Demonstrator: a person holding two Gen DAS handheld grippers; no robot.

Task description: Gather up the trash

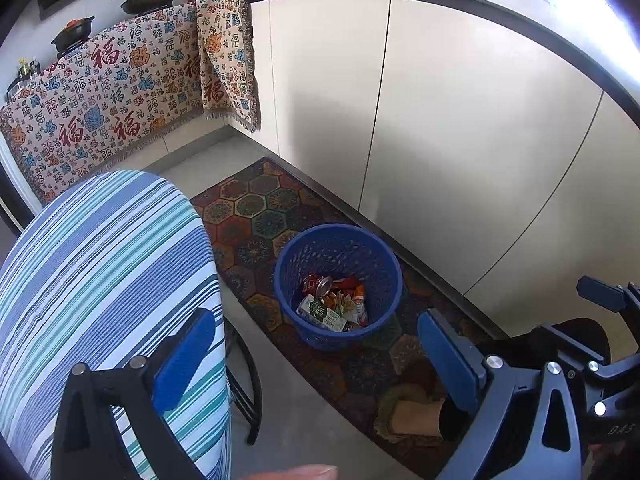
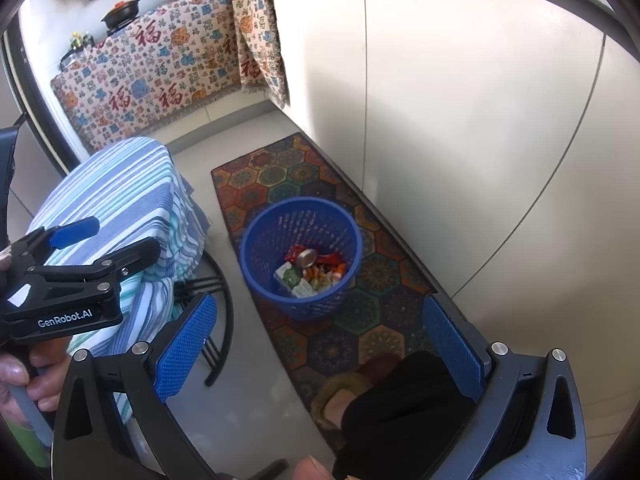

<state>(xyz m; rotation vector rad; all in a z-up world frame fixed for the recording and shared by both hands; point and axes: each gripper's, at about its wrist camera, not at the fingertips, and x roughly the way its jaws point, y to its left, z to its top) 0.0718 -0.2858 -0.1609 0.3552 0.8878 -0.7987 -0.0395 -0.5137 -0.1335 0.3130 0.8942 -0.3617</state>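
A blue mesh basket (image 1: pixel 337 285) stands on a patterned rug (image 1: pixel 256 216); it also shows in the right wrist view (image 2: pixel 301 256). In it lie a crushed red can (image 1: pixel 318 285), snack wrappers and a small white carton (image 1: pixel 322 314). My left gripper (image 1: pixel 316 364) is open and empty, held above and in front of the basket. My right gripper (image 2: pixel 320 348) is open and empty, also above the basket's near side. The left gripper shows in the right wrist view (image 2: pixel 80 248), over the striped table.
A table with a striped cloth (image 1: pixel 100 280) stands left of the basket, with black metal legs (image 1: pixel 250 384). White cabinet doors (image 1: pixel 460 128) run along the right. A patterned cloth (image 1: pixel 112 96) hangs over the far counter with pans. A slippered foot (image 2: pixel 352 396) is on the rug.
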